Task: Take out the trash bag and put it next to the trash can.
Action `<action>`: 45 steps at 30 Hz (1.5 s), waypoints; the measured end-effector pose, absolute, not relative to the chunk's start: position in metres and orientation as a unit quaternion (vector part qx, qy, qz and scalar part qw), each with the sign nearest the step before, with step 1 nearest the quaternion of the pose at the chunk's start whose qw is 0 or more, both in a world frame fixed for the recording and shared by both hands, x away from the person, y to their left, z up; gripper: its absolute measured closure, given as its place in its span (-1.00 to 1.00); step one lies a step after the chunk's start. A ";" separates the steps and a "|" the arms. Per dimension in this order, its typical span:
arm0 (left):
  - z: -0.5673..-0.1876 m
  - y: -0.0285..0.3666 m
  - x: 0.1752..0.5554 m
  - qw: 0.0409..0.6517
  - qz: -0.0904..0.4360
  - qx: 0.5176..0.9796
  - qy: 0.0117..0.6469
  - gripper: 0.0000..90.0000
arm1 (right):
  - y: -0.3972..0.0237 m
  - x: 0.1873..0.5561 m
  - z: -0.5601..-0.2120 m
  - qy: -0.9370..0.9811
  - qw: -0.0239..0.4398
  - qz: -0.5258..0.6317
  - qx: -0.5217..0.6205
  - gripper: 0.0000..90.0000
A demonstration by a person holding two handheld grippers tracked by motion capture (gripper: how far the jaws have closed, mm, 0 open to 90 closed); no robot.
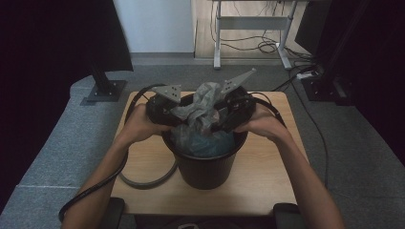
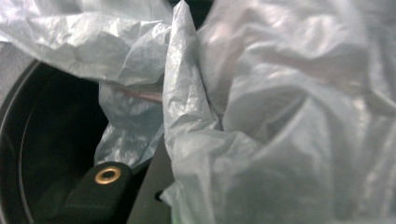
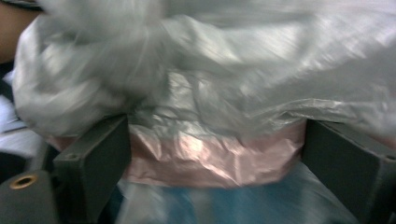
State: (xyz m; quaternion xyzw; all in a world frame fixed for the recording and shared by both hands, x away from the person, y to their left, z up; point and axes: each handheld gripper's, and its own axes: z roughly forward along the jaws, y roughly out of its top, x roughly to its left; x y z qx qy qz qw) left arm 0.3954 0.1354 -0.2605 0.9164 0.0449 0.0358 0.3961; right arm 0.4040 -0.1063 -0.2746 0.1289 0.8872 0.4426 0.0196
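A black bin [image 1: 205, 167] stands in the middle of the wooden table [image 1: 267, 176], lined with a thin grey plastic bag [image 1: 200, 102] that is bunched up above its rim. Something blue [image 1: 210, 140] shows through the bag inside the bin. My left gripper [image 1: 179, 112] is at the bin's left rim, shut on a fold of the bag [image 2: 280, 116]; one black finger [image 2: 100, 191] pokes out beneath the film, over the dark bin wall [image 2: 46, 140]. My right gripper [image 3: 215, 154] is at the right rim [image 1: 217, 117], its jaws wide apart, with bag film [image 3: 210, 70] lying between them.
A grey cable [image 1: 143, 181] loops on the table left of the bin. Behind the table are a black stand foot [image 1: 105, 90], white desk legs [image 1: 217, 43] and floor cables [image 1: 267, 45]. Grey carpet surrounds the table.
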 end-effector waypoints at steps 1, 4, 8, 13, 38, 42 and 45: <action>-0.259 0.134 0.396 0.400 0.036 0.915 0.042 0.84 | -0.102 0.402 -0.275 0.888 0.013 0.444 0.120 -0.68; -0.258 0.130 0.398 0.411 0.032 0.910 0.041 0.79 | -0.092 0.399 -0.277 0.889 0.000 0.444 0.110 -0.62; -0.257 0.122 0.402 0.420 0.024 0.906 0.046 0.78 | -0.084 0.394 -0.278 0.890 0.008 0.445 0.099 -0.38; -0.256 0.120 0.404 0.438 0.026 0.895 0.078 0.63 | -0.085 0.391 -0.278 0.889 0.049 0.443 0.107 0.12; -0.258 0.160 0.408 0.462 0.036 0.875 0.141 0.65 | -0.126 0.388 -0.273 0.864 0.038 0.483 0.135 0.75; -0.257 0.145 0.405 0.449 0.039 0.885 0.117 0.84 | -0.116 0.389 -0.276 0.871 0.040 0.471 0.132 0.65; -0.258 0.133 0.403 0.443 0.034 0.890 0.104 0.88 | -0.107 0.391 -0.279 0.875 0.048 0.462 0.137 0.11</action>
